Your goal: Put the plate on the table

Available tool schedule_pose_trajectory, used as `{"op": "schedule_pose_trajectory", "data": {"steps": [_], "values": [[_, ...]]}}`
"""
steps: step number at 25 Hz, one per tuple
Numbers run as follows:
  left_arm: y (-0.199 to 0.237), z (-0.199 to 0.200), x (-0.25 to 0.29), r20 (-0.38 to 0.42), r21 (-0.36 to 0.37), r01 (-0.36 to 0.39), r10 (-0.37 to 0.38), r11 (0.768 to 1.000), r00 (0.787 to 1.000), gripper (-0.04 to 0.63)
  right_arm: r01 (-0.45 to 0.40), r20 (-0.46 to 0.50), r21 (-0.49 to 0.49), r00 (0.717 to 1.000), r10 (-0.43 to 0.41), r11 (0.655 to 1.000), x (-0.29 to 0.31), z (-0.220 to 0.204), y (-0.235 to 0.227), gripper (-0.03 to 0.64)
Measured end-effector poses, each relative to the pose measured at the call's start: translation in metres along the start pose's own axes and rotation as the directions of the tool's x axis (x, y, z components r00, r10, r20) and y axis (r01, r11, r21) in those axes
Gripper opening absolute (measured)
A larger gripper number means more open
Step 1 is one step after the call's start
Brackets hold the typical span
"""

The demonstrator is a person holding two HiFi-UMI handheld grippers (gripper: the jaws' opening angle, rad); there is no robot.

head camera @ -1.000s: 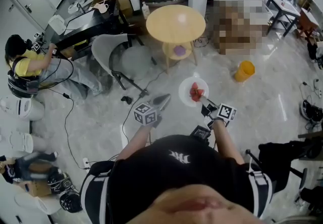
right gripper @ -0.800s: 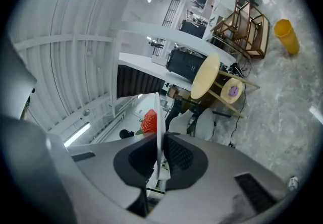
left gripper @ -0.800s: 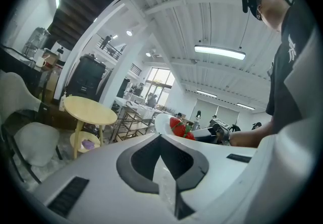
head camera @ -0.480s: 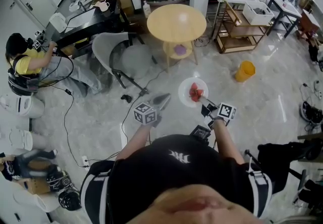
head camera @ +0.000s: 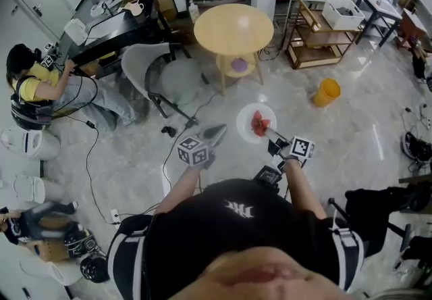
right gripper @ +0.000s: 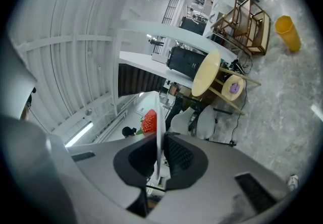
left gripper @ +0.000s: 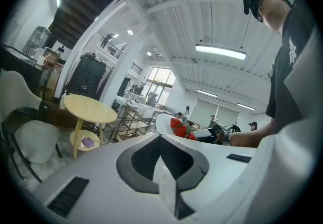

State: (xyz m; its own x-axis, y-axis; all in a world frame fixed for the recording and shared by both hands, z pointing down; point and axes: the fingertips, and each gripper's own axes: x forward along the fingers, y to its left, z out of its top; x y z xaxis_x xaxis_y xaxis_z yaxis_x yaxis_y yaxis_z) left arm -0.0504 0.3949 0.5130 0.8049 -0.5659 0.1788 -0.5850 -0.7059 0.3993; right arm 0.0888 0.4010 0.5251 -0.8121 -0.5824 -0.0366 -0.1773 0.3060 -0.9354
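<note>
Right fingers (right gripper: 179, 155) were narrow and clamped on the plate (right gripper: 158, 128) rim; the plate showed edge-on between the pads, with a strawberry (right gripper: 149, 121) on its far side. Left fingers (left gripper: 145, 154) were pressed together with nothing between them. Right gripper (head camera: 272, 136) held the plate out level in mid-air over the floor, strawberries piled at its centre. Left gripper (head camera: 217, 134) hung just beside it on the left, apart from the plate, pointed slightly down. From the left gripper view the plate and berries sat just past the fingertips. Desk (head camera: 233, 28) was the round wooden one ahead, well apart from the plate, top bare, with a purple item (head camera: 238, 64) on its lower shelf. Chair (head camera: 152, 69) stood left of the desk, yellow bin (head camera: 327, 94) on the floor to the right.
</note>
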Motion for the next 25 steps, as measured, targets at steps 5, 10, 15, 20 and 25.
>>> {"op": "schedule_pose_trajectory", "data": {"steps": [5,10,15,20,25], "values": [[-0.003,-0.004,0.007,-0.01,0.002,-0.003,0.003,1.0,1.0,0.003,0.013,0.002,0.001,1.0,-0.013,1.0,-0.012,0.003,-0.007,0.017],[-0.013,-0.002,0.027,-0.001,-0.003,0.003,-0.003,1.0,1.0,0.003,-0.012,-0.005,0.011,1.0,0.012,1.0,-0.025,0.01,-0.013,0.017],[-0.024,-0.001,0.044,-0.005,0.009,-0.003,0.003,1.0,1.0,0.003,-0.015,-0.03,0.009,0.999,0.015,1.0,-0.035,0.018,-0.019,0.017],[-0.024,-0.005,0.051,-0.019,0.011,-0.017,0.017,1.0,1.0,0.003,-0.022,-0.038,0.014,0.999,0.023,1.0,-0.039,0.026,-0.026,0.017],[-0.011,-0.007,0.055,-0.021,-0.006,-0.027,0.027,1.0,0.999,0.003,-0.011,-0.045,0.03,0.999,0.013,0.999,-0.033,0.028,-0.037,0.017]]}}
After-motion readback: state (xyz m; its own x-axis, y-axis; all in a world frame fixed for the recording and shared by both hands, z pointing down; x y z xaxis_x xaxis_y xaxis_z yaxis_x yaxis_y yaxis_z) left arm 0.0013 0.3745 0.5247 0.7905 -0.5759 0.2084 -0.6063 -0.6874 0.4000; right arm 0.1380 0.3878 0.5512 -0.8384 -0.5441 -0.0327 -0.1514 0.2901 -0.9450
